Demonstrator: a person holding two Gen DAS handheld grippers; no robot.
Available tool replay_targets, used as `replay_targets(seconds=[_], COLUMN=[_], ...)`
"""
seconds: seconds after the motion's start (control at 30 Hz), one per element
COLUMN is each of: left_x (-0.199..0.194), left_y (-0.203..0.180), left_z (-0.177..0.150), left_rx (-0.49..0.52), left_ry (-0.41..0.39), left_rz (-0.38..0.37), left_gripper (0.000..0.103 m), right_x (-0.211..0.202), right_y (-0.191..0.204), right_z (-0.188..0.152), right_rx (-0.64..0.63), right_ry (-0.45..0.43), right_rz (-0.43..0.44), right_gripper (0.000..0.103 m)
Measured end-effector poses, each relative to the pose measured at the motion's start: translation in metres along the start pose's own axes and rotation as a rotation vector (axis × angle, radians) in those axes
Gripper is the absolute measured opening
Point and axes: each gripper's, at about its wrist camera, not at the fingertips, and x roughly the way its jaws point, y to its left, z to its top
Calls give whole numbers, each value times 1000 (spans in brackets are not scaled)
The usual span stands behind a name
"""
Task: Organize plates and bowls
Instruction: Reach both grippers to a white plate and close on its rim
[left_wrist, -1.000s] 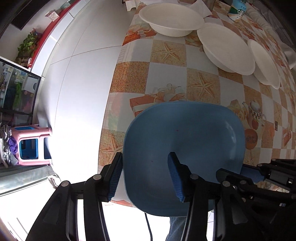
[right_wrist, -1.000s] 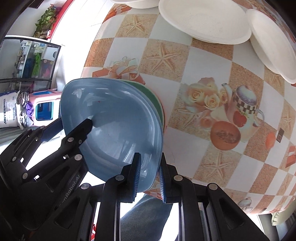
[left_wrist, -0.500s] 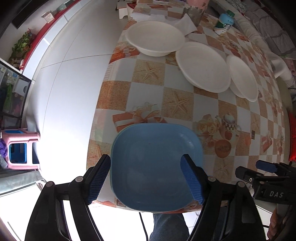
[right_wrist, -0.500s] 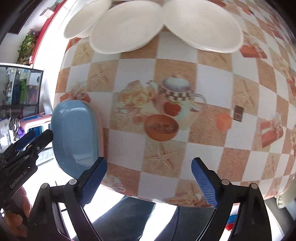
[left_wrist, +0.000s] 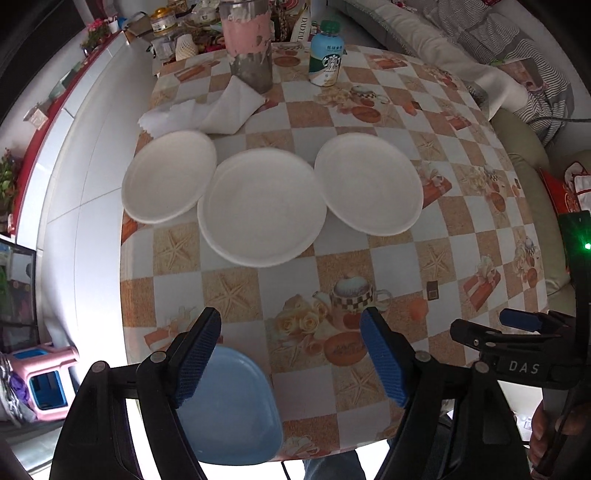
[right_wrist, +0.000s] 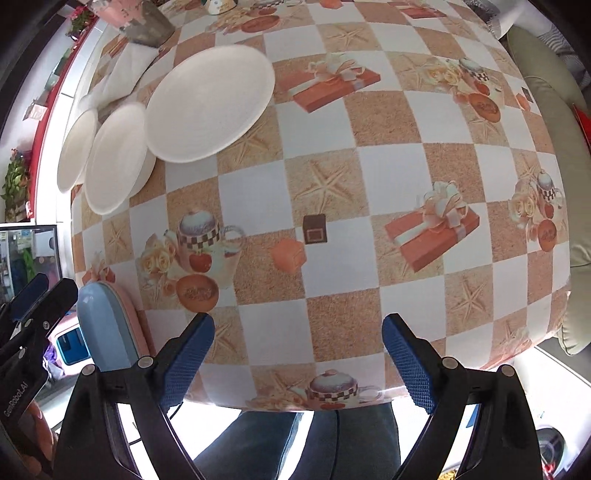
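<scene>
A blue square plate (left_wrist: 229, 406) lies at the table's near left corner; in the right wrist view this blue plate (right_wrist: 103, 325) rests on a pink one (right_wrist: 135, 314). Three white dishes stand side by side farther back: left (left_wrist: 168, 181), middle (left_wrist: 262, 206) and right (left_wrist: 369, 182). My left gripper (left_wrist: 290, 321) hangs open above the tablecloth, its left finger over the blue plate's far edge, nothing between the pads. My right gripper (right_wrist: 298, 321) is open over the table's front edge, right of the plate and holding nothing; it also shows as the right gripper (left_wrist: 517, 321).
A Starbucks bottle (left_wrist: 327, 55), a pink and grey tumbler (left_wrist: 249, 48) and a white napkin (left_wrist: 218, 107) stand behind the dishes. A pink stool (left_wrist: 40, 373) is on the floor at left, a sofa (left_wrist: 480, 55) at right. The person's legs (right_wrist: 295, 443) are at the front edge.
Both grippers have opened and let go of the blue plate, then risen and drawn off to the right. The plate stays at the table corner.
</scene>
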Motion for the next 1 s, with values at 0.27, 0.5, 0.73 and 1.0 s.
replay_targets(seconds=[0.27,0.5,0.73,1.0], left_x=[21,64,108,144], left_y=[-19,-37,-55,-62], left_z=[72,130,161,169], left_rx=[28,139,240,263], left_ry=[-29,-20,2,105], left_rz=[78,153,170,143], left_gripper=[81,81,81,72], right_x=[-5,18,42,58], right_y=[0,13,15,28], right_z=[66,119,152,165], right_rx=[-6,-17,-20,-45], right_ry=[-45,-37,-10,-5], right_rz=[-18,-2,17,33], right_gripper=[93,93,93,79])
